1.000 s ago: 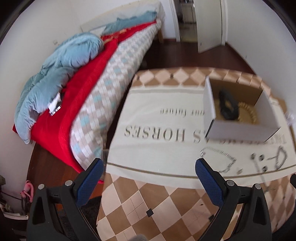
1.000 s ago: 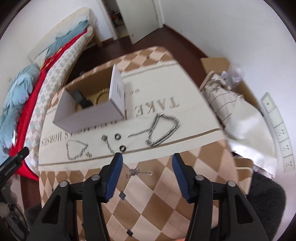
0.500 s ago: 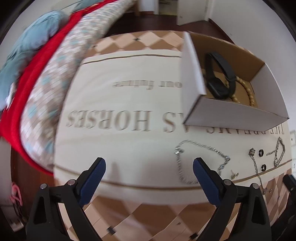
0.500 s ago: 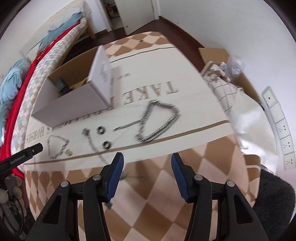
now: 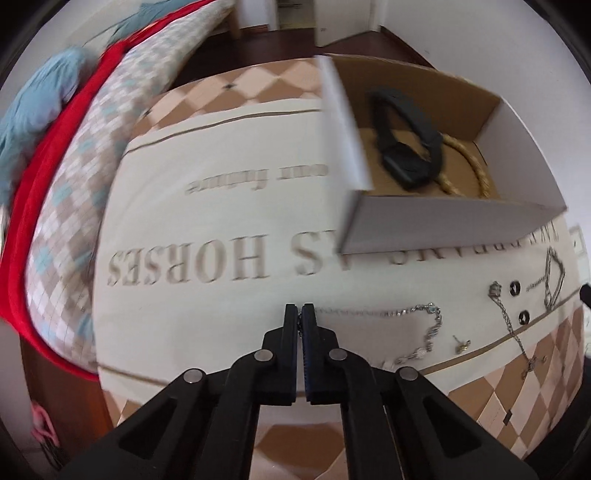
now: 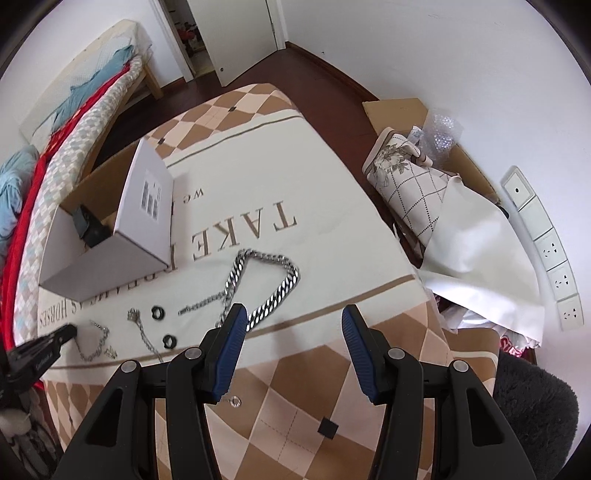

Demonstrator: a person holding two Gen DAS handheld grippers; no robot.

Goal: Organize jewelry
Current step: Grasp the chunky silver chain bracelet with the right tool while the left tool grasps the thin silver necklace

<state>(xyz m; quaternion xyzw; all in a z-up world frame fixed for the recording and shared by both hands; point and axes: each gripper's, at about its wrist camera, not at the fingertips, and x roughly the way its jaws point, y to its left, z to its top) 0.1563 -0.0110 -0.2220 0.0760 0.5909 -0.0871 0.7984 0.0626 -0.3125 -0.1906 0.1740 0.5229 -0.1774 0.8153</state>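
Observation:
An open cardboard box (image 5: 436, 225) (image 6: 107, 273) stands on the printed cloth and holds a black watch (image 5: 404, 136) and a gold bracelet (image 5: 469, 166). My left gripper (image 5: 300, 314) is shut on the left end of a thin silver chain (image 5: 417, 325) lying on the cloth; it shows in the right wrist view (image 6: 66, 332) too. My right gripper (image 6: 291, 321) is open and empty just above a thick silver chain (image 6: 269, 284). Two black rings (image 6: 159, 314) (image 6: 168, 341), a small earring (image 5: 461, 345) and another thin chain (image 5: 511, 332) lie between them.
A bed with red and blue blankets (image 5: 48, 147) lies to the left of the table. Right of the table, a cardboard box with a folded patterned cloth (image 6: 410, 184) and white fabric sits by the wall. A door (image 6: 240, 33) stands at the back.
My left gripper has moved right and down to the thin silver chain and shut on its end. My right gripper has opened wider and moved up to the thick chain.

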